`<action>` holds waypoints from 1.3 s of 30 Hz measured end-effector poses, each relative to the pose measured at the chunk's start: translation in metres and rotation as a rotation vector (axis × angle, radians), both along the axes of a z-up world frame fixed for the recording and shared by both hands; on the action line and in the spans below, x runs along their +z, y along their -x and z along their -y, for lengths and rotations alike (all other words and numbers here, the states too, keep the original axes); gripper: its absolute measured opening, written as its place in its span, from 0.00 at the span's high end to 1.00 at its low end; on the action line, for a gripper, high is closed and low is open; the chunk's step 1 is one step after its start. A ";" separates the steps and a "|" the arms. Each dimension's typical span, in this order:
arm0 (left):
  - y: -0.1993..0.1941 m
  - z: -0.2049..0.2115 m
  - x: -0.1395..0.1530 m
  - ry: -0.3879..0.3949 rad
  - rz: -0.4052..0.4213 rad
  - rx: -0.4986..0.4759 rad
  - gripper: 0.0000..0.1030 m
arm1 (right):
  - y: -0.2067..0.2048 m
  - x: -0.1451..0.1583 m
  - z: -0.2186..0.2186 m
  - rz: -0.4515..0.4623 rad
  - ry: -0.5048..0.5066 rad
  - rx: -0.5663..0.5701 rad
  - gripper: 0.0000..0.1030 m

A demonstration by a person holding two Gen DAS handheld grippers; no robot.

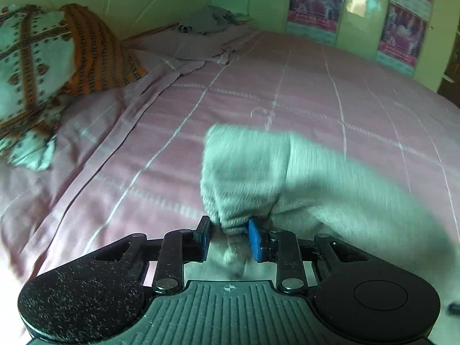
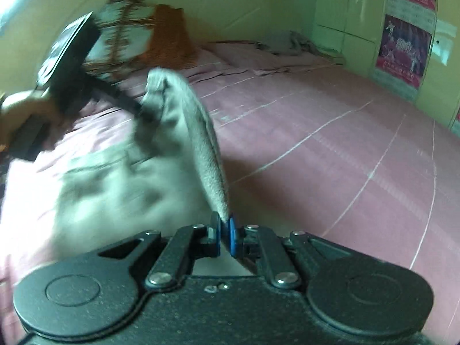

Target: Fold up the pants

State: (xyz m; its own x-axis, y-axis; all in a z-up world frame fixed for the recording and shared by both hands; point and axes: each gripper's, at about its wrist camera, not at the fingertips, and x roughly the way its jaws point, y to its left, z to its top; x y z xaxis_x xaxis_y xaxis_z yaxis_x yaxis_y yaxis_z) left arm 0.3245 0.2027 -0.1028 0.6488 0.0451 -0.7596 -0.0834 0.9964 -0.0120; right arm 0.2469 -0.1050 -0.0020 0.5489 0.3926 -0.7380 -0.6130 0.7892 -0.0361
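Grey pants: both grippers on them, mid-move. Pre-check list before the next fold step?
1. Left gripper shut on the grey ribbed-knit pants: ok, bunched cloth sits between its blue pads.
2. Right gripper shut on a thin edge of the pants: ok, but only a narrow bite.
3. Cloth stretched between the two grips: ok.
4. Pink checked bedsheet ahead free for laying down: ok.
5. Patterned orange-and-white pillows apart from the pants: ok.
6. Pant legs aligned: cannot tell, motion blur.
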 end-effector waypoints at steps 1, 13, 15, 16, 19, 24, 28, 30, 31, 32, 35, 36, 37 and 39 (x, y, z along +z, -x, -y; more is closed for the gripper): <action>0.015 -0.002 0.000 -0.006 -0.010 0.004 0.72 | 0.018 -0.005 -0.002 -0.024 -0.007 -0.002 0.95; 0.125 -0.048 -0.022 0.138 -0.158 0.156 0.16 | 0.071 -0.057 0.013 -0.234 -0.161 -0.275 0.55; 0.133 -0.046 -0.017 0.212 -0.140 0.168 0.16 | 0.074 -0.058 0.028 -0.246 -0.188 -0.344 0.55; 0.131 -0.045 -0.019 0.260 -0.140 0.166 0.16 | 0.076 -0.059 0.032 -0.258 -0.196 -0.372 0.55; 0.126 -0.040 -0.033 0.382 -0.175 0.200 0.18 | 0.080 -0.068 0.054 -0.305 -0.244 -0.471 0.55; 0.116 -0.034 -0.067 0.466 -0.231 0.275 0.41 | 0.085 -0.074 0.071 -0.336 -0.316 -0.587 0.55; 0.112 -0.031 -0.077 0.465 -0.202 0.306 0.73 | 0.080 -0.076 0.083 -0.370 -0.376 -0.667 0.56; 0.112 -0.027 -0.074 0.461 -0.185 0.306 0.77 | 0.074 -0.080 0.090 -0.379 -0.422 -0.728 0.59; 0.111 -0.026 -0.070 0.457 -0.179 0.299 0.78 | 0.071 -0.082 0.094 -0.381 -0.445 -0.770 0.62; 0.111 -0.025 -0.069 0.452 -0.173 0.292 0.79 | 0.068 -0.086 0.100 -0.385 -0.479 -0.818 0.64; 0.111 -0.034 -0.058 0.490 -0.154 0.291 0.83 | 0.063 -0.098 0.110 -0.411 -0.522 -0.915 0.93; 0.112 -0.038 -0.052 0.506 -0.142 0.283 0.83 | 0.064 -0.095 0.109 -0.399 -0.524 -0.913 0.93; 0.113 -0.042 -0.045 0.514 -0.131 0.274 0.84 | 0.069 -0.087 0.105 -0.358 -0.524 -0.892 0.93; 0.116 -0.051 -0.036 0.521 -0.119 0.253 0.84 | 0.084 -0.062 0.092 -0.268 -0.492 -0.809 0.93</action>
